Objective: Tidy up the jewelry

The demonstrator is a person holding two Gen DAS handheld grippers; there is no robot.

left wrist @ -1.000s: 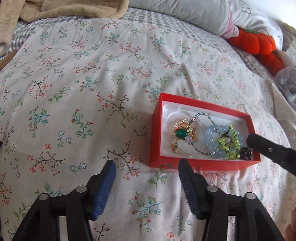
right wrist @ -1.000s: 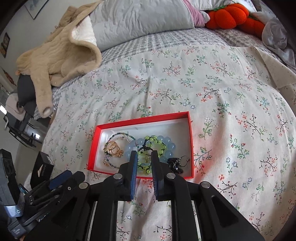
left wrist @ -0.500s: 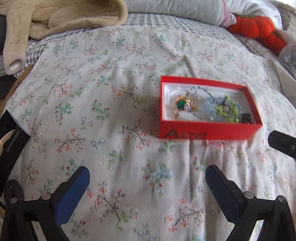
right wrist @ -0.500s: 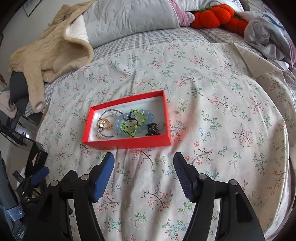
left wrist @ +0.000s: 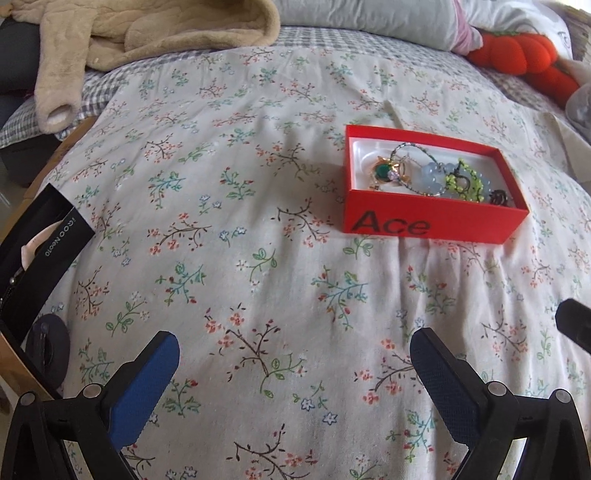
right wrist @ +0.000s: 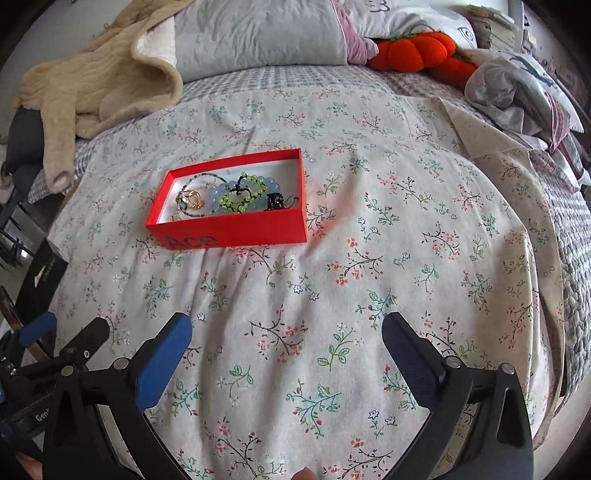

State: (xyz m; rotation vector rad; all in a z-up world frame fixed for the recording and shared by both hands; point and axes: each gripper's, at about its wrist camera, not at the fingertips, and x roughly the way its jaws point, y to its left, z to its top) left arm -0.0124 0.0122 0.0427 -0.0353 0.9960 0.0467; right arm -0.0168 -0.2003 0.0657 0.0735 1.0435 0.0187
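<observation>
Red box (left wrist: 424, 221) of jewelry (lid off), well beyond left gripper (left wrist: 295, 373), right gripper (right wrist: 286, 354), 2 spread wide, empty

On my feeds I see a bed covered by a floral sheet (left wrist: 229, 206) with a grey checked blanket (right wrist: 280, 79) beneath it toward the head. A beige fleece garment (left wrist: 147, 33) is heaped at the far left corner, one sleeve hanging over the edge. A grey pillow (right wrist: 258, 33) lies beside it, and an orange pumpkin plush (right wrist: 417, 50) sits further right. Crumpled pale clothing (right wrist: 513, 88) lies at the far right. A black box with white lettering (left wrist: 40, 251) stands just off the bed's left edge.
</observation>
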